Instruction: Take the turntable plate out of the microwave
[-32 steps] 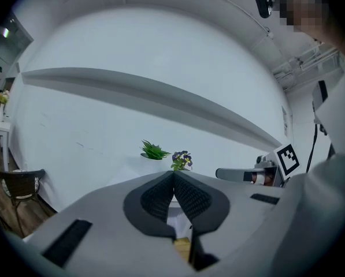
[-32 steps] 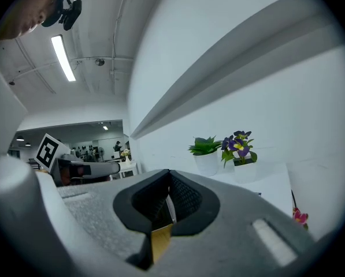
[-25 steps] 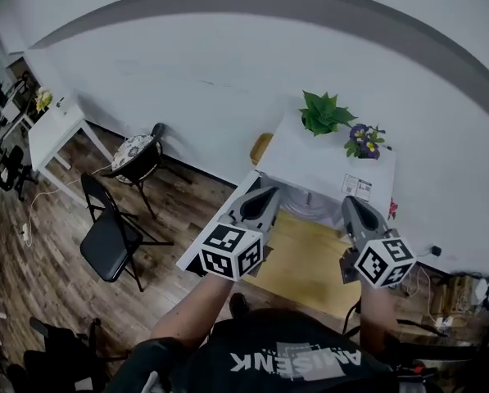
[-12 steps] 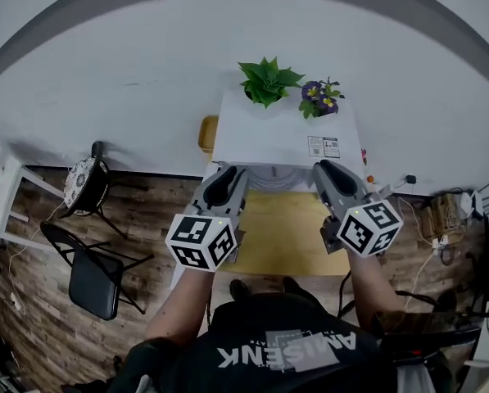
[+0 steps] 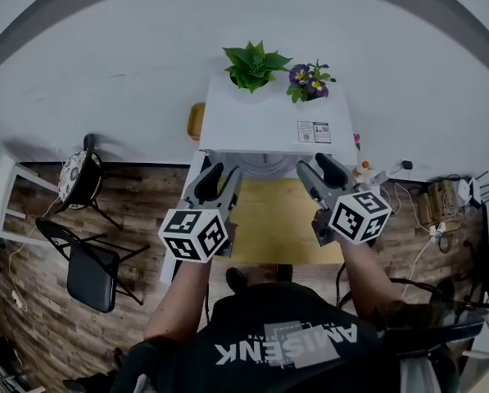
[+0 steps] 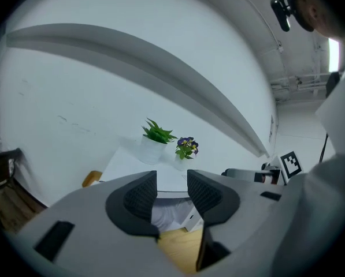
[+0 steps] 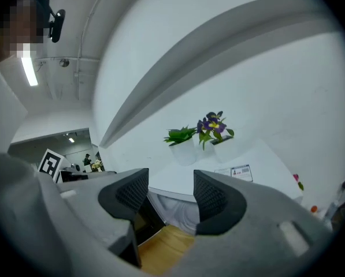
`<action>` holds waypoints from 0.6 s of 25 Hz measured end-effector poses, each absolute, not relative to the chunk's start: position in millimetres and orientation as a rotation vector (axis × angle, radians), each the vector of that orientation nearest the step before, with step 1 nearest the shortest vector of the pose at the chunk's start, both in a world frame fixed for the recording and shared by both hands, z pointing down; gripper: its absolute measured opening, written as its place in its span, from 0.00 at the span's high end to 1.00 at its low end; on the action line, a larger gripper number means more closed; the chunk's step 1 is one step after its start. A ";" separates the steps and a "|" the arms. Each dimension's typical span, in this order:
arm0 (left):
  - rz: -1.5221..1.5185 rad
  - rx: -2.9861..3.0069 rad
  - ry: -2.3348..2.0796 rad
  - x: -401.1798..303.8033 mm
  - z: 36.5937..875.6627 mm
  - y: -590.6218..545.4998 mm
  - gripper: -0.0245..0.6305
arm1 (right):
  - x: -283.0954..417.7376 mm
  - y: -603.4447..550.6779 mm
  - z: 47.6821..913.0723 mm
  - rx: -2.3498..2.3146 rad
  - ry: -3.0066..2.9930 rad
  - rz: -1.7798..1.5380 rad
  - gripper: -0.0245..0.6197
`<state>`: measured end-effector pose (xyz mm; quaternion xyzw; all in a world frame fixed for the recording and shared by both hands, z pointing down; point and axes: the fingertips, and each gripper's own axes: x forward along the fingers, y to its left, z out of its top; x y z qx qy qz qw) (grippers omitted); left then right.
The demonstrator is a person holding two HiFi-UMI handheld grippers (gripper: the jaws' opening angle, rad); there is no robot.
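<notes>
A white microwave stands against the wall on a wooden table; I see it from above, with its front cavity showing pale grey. I cannot make out the turntable plate in any view. My left gripper and right gripper hover side by side just in front of the microwave, pointing at it. Both sets of jaws have just been opening and stand open with nothing between them. What looks like the open door hangs at the left.
A green plant and a purple flower pot sit on the microwave's top. Left of the table are a black folding chair and a cushioned chair. Cables and a power strip lie on the floor at right.
The head view has swung from the room's left side to centre on the microwave. Both grippers have sunk toward its front, and both jaws have gone from shut to open.
</notes>
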<state>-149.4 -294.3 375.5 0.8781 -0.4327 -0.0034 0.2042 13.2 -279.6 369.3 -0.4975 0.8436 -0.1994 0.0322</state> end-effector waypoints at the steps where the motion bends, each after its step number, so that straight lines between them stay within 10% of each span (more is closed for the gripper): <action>1: -0.018 2.421 -1.197 -147.3 382.0 -294.5 0.73 | 14.3 -280.8 377.9 -1.518 2.597 -0.655 0.60; 15: 0.001 2.106 -1.187 -126.3 501.0 -307.4 0.68 | 24.7 -298.3 505.0 -1.463 2.504 -1.125 0.56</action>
